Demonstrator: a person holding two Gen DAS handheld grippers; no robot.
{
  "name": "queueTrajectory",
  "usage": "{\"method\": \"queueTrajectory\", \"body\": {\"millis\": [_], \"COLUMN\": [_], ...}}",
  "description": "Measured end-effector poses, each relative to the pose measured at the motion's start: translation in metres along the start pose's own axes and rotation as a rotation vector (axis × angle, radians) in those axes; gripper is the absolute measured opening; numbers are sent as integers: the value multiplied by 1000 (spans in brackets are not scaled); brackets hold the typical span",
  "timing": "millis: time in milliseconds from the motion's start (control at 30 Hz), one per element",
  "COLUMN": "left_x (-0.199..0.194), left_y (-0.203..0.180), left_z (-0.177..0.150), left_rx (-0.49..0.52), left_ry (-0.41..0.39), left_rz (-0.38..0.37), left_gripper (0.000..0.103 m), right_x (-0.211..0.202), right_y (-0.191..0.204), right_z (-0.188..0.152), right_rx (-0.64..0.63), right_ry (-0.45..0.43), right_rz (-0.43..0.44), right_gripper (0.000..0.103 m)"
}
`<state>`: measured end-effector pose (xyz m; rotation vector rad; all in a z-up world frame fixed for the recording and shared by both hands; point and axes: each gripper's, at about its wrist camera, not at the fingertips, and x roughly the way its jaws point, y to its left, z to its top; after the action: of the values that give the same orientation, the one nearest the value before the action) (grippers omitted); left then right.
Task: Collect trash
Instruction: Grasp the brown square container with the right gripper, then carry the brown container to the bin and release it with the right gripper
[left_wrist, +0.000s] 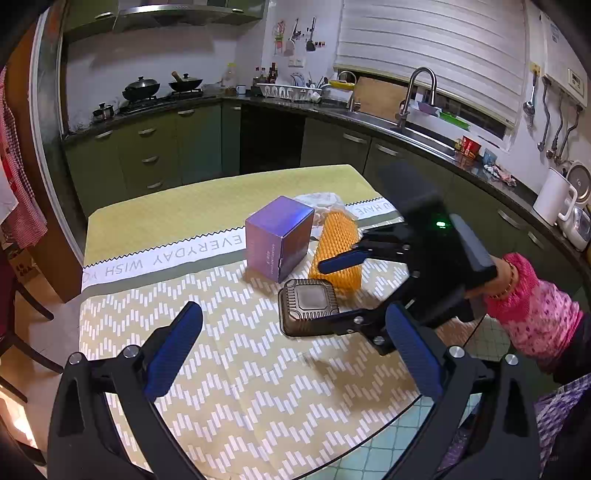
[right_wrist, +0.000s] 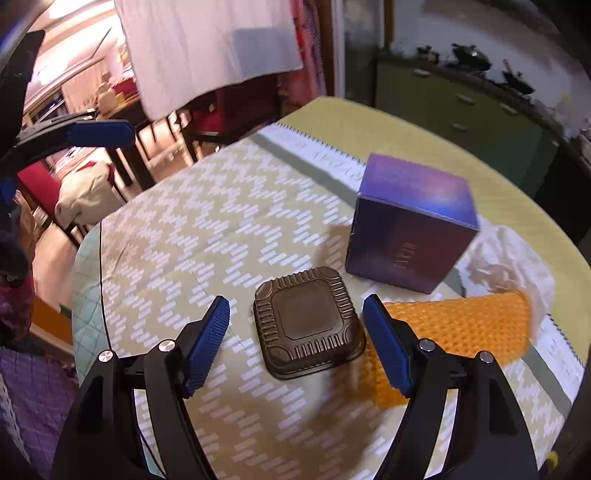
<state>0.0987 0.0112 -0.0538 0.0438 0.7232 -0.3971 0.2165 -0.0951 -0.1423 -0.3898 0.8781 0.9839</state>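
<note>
A dark brown ribbed plastic tray (right_wrist: 308, 321) lies upside down on the table; it also shows in the left wrist view (left_wrist: 308, 306). My right gripper (right_wrist: 297, 339) is open, with a finger on each side of the tray, not touching it; it shows from outside in the left wrist view (left_wrist: 345, 288). An orange foam net sleeve (right_wrist: 454, 332) lies right of the tray, under the right finger. A purple box (right_wrist: 413, 225) stands behind. A crumpled clear plastic bag (right_wrist: 506, 258) lies beyond the sleeve. My left gripper (left_wrist: 295, 343) is open and empty over the tablecloth.
The table (left_wrist: 166, 229) has a yellow-green zigzag cloth with a white lettered band. Kitchen counters with a sink (left_wrist: 417, 125) and a stove (left_wrist: 159, 96) run behind it. Chairs (right_wrist: 207, 122) and a hanging white cloth (right_wrist: 207, 48) stand on the far side.
</note>
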Motion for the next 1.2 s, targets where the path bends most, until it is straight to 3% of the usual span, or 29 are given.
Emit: {"method": "queueTrajectory", "body": {"millis": [233,467,733,833,967,1100,1200], "left_x": [5,8,1,-2,3,12,19], "left_y": [1,0,1,2,0,-6,-12], "left_z": [-2,-5,-2,1,2,3,5], "left_rx": [-9,-3,12,6,4,10,19], "left_ry": [14,22,5,-9,-7,6,14], "left_rz": [-17,-23,-15,-23,-35,-51,-60], "left_gripper": [95,95,95,95,95,95,95], "right_x": [23,32,-23,-65,-127,-173,-193], "right_y": [-3,-1,4,-4,-42,-96,-138], "right_z": [2,0,-17,-38,-89,-158,-208], "right_rx": [-26,-18,82,140,300,513,656], "right_ry": [57,50,-71,-126,-173,-155,-89], "right_rz": [23,17,23,-35,-202,-388,-527], "right_gripper": [70,62,62,62,62,62,62]}}
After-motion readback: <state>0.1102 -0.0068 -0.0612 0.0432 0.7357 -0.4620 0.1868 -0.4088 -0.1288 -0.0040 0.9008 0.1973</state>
